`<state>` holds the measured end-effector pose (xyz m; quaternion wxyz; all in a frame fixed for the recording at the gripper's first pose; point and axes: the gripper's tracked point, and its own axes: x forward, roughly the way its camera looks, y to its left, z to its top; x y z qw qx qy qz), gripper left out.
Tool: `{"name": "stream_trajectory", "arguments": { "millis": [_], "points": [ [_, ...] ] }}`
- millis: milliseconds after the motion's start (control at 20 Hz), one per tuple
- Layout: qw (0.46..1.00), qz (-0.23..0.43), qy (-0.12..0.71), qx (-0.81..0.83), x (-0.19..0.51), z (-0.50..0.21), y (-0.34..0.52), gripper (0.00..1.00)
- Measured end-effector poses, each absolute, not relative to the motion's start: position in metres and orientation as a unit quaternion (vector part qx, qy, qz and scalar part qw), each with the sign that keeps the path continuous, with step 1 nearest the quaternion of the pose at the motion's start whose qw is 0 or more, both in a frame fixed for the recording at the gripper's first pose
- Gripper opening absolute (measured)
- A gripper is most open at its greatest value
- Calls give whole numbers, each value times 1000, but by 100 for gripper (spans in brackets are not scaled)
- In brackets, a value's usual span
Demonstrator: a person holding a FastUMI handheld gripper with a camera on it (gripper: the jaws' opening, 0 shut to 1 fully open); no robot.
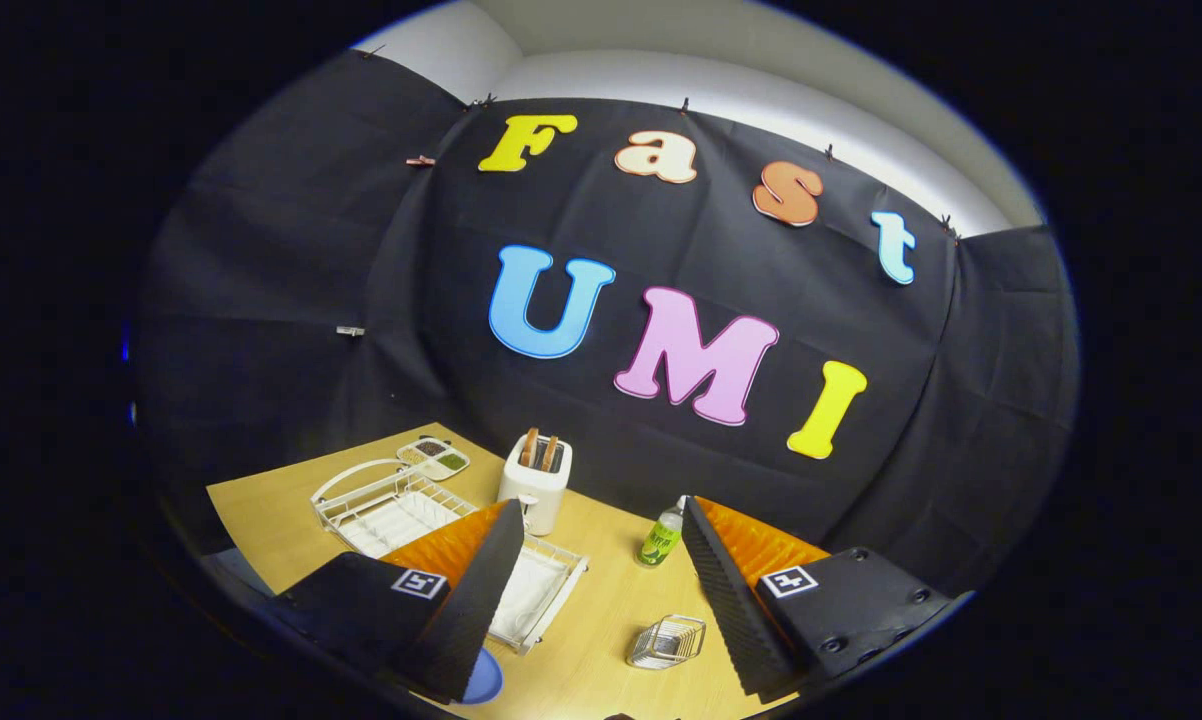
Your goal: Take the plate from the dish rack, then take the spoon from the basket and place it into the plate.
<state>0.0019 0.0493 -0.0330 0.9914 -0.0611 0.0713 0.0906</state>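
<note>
My gripper [601,505] is held high above the wooden table [601,610], open, with nothing between its fingers. The white wire dish rack [401,510] lies below and beyond the left finger [471,590], which hides its middle. A blue plate [483,678] peeks out from under that finger near the rack's near end; whether it rests in the rack or on the table I cannot tell. The small wire basket [667,642] stands on the table just inside the right finger [726,590]. The basket's contents are too small to make out.
A white toaster [535,482] with two slices stands behind the rack. A green bottle [661,535] stands close to the right fingertip. A small compartment dish [434,457] sits at the far corner against the black cloth wall.
</note>
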Motion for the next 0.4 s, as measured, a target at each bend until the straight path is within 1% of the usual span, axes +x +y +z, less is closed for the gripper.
{"name": "stream_trajectory", "arguments": {
  "millis": [400],
  "points": [
    [993,95,66,-25,4,-27,58,98]
  ]
}}
